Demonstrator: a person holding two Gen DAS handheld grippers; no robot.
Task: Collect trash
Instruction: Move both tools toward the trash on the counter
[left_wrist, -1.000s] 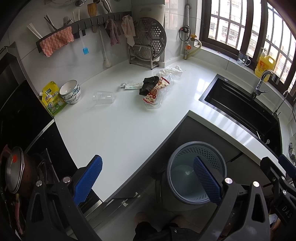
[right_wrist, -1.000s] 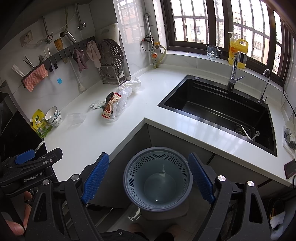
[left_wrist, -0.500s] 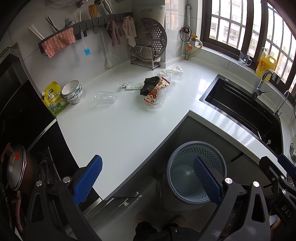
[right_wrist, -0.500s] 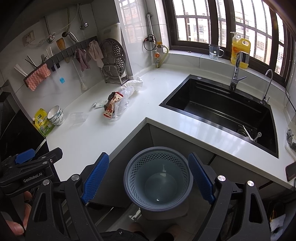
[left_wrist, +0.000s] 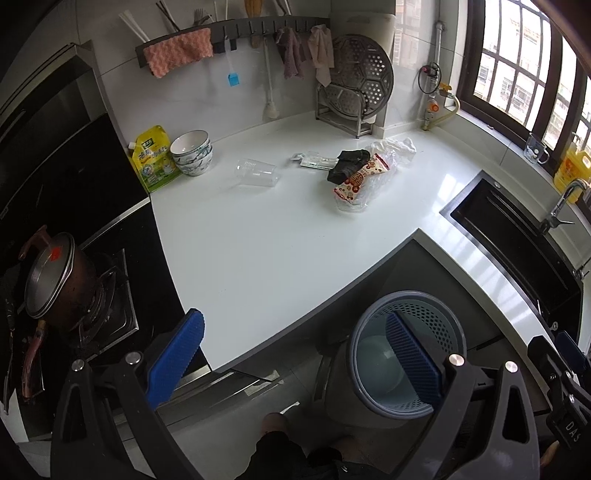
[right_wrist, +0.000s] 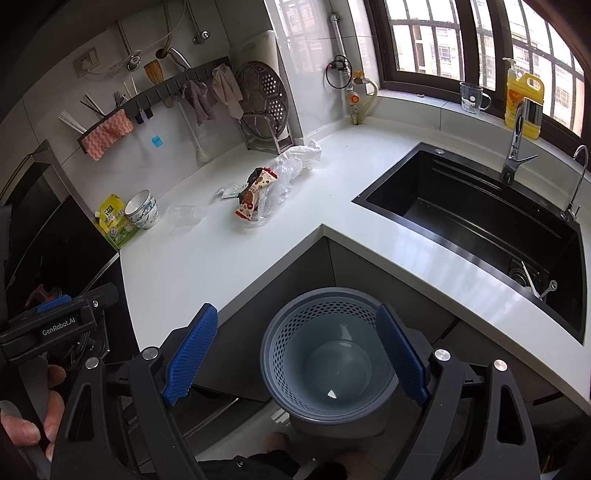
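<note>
Trash lies on the white counter (left_wrist: 266, 236): a clear plastic cup (left_wrist: 257, 172) on its side, a red-and-white snack wrapper (left_wrist: 361, 177) on a clear plastic bag (left_wrist: 384, 162), a black crumpled item (left_wrist: 347, 164), and a small flat packet (left_wrist: 314, 161). The same pile shows in the right wrist view: wrapper (right_wrist: 255, 194), cup (right_wrist: 184, 215). A grey perforated bin (right_wrist: 328, 354) stands on the floor below the counter corner, nearly empty. My left gripper (left_wrist: 295, 363) is open, held back from the counter edge. My right gripper (right_wrist: 295, 354) is open above the bin (left_wrist: 406, 354).
A black sink (right_wrist: 476, 218) with a tap (right_wrist: 515, 147) lies to the right. Stacked bowls (left_wrist: 192, 152) and a yellow pouch (left_wrist: 152, 158) stand at the counter's left. A pot (left_wrist: 55, 280) sits on the stove. A dish rack (left_wrist: 354, 92) stands against the back wall.
Both grippers have drifted slightly; the counter and trash appear a little closer and more centred. Nothing was grasped or released.
</note>
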